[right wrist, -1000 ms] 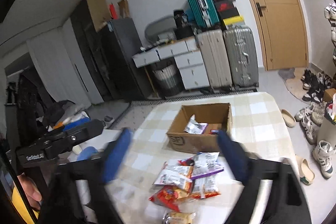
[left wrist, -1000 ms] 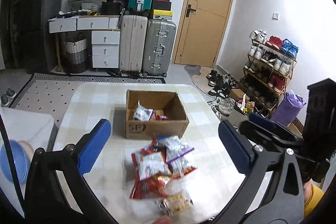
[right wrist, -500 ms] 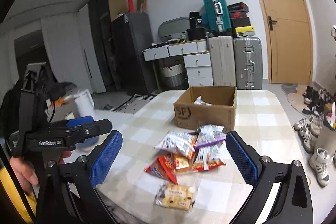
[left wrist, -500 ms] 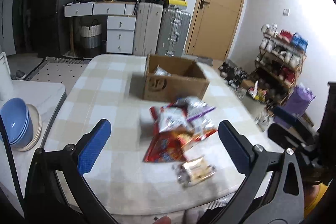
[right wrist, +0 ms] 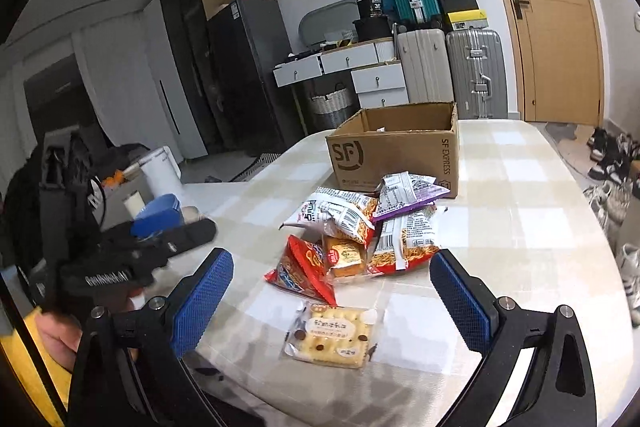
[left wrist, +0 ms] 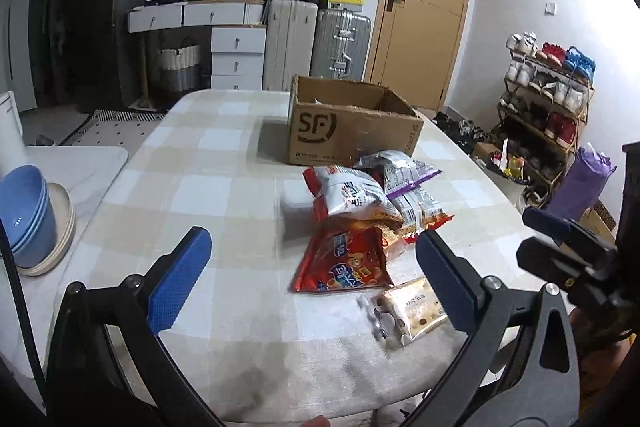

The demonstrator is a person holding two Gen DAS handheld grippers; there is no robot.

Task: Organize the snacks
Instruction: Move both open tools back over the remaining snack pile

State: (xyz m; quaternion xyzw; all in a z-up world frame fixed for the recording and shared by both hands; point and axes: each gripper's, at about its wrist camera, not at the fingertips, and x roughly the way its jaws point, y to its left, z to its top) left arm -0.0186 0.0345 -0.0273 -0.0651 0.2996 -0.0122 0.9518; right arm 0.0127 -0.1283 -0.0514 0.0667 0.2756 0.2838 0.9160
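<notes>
Both tongs have dropped low toward the table's near edge since a second ago, so the box (right wrist: 394, 149) now shows only its side and its contents are hidden. The left tongs (left wrist: 310, 277) and right tongs (right wrist: 330, 301) gape wide, empty. The snack packets (right wrist: 360, 227) lie heaped mid-table before the box, and the cracker pack (right wrist: 332, 335) sits nearest the edge, probably the easiest first pick.

Both wrist cams sit low at the near tabletop (left wrist: 224, 187) edge, facing the door wall. Left cam looks from the left, right from the right; both share snacks (left wrist: 360, 211) & box (right wrist: 396, 151).
</notes>
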